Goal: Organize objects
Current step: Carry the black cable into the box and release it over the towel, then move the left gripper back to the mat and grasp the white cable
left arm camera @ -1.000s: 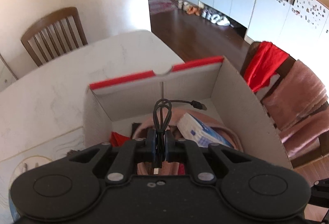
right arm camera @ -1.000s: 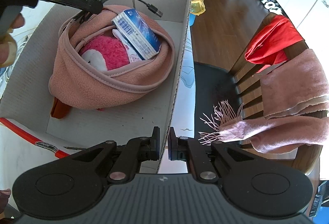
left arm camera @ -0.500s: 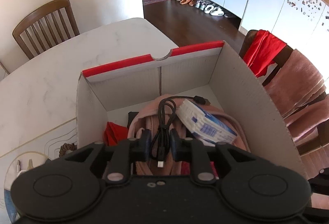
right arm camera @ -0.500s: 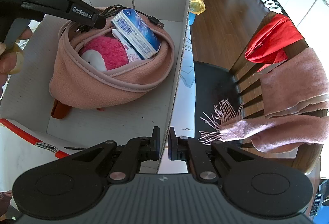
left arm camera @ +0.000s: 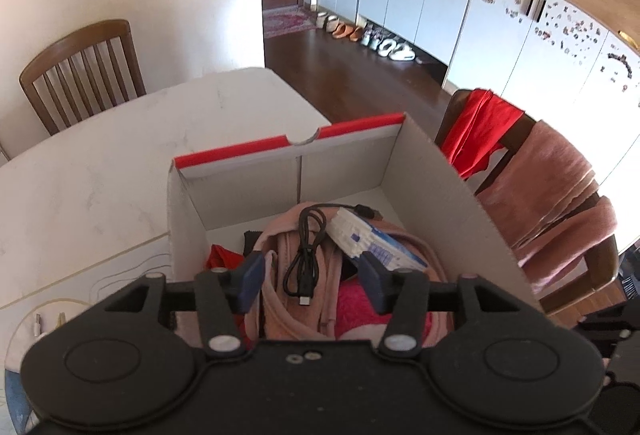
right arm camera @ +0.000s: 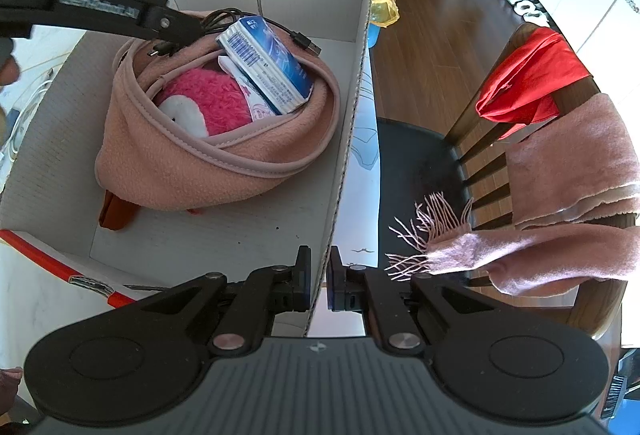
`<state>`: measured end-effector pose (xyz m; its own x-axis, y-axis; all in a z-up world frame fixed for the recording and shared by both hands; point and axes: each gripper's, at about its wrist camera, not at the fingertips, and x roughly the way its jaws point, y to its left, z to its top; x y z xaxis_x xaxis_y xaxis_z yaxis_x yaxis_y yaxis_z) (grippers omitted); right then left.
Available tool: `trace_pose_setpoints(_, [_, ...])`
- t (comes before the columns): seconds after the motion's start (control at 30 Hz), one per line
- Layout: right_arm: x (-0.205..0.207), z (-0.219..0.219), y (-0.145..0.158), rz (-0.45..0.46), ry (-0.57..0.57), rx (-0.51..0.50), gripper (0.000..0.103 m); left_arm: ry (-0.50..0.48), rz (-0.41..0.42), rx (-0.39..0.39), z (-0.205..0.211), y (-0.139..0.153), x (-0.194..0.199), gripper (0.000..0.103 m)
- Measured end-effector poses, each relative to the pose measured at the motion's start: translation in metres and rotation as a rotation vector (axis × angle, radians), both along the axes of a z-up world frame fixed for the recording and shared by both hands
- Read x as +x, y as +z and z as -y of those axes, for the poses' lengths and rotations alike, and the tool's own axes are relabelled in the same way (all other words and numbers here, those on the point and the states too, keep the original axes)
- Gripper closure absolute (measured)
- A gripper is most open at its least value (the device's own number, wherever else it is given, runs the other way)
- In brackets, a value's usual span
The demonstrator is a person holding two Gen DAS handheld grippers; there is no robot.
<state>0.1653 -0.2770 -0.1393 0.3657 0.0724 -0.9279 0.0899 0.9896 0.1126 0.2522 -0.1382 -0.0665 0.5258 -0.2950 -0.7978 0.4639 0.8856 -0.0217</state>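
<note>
Closest in, the right gripper is clamped on the near right wall of the open white cardboard box with red edge strips, one finger inside the box and one outside, and only the right wrist view shows that pinch. The left gripper hangs over the middle of the box with its jaws spread apart; they've just been opening, and the coiled black USB cable lies loose in the gap between them without either pad touching it. The cable sits on top of the pink fleece pouch, draped over its far rim, with one plug trailing off toward the right wall. The right wrist view gives you the inside of the pouch way better: a fuzzy hot-pink and white plush toy and a blue and white barcoded packet leaning beside it. It also shows something red-orange poking out from under the pouch's near corner. The left wrist view mostly hides the pouch behind the gripper body, but it shows the white marble-look table the box sits on, and farther back a wooden slat-back chair by the wall. Off to the right, both views catch another chair draped with a red cloth and a pink fringed scarf.
</note>
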Motion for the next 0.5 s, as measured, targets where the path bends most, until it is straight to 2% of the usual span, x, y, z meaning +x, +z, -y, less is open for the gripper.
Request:
trace_pose_setpoints(0.07, [-0.001, 0.001, 0.0, -0.001, -0.001, 0.002, 0.097, 0.003, 0.013, -0.012, -0.005, 0.007, -0.004, 0.042])
trace_pose_setpoints(0.2, [0.0, 0.001, -0.001, -0.002, 0.0, 0.001, 0.097, 0.008, 0.042, -0.032, -0.018, 0.021, -0.012, 0.038])
trace_pose_setpoints(0.3, [0.0, 0.001, -0.001, -0.003, 0.0, 0.001, 0.097, 0.023, 0.061, -0.042, -0.03, 0.029, -0.016, 0.03])
trace_pose_setpoints(0.5, [0.0, 0.001, -0.001, -0.005, 0.002, -0.002, 0.097, 0.054, 0.08, -0.058, -0.059, 0.04, -0.024, 0.019])
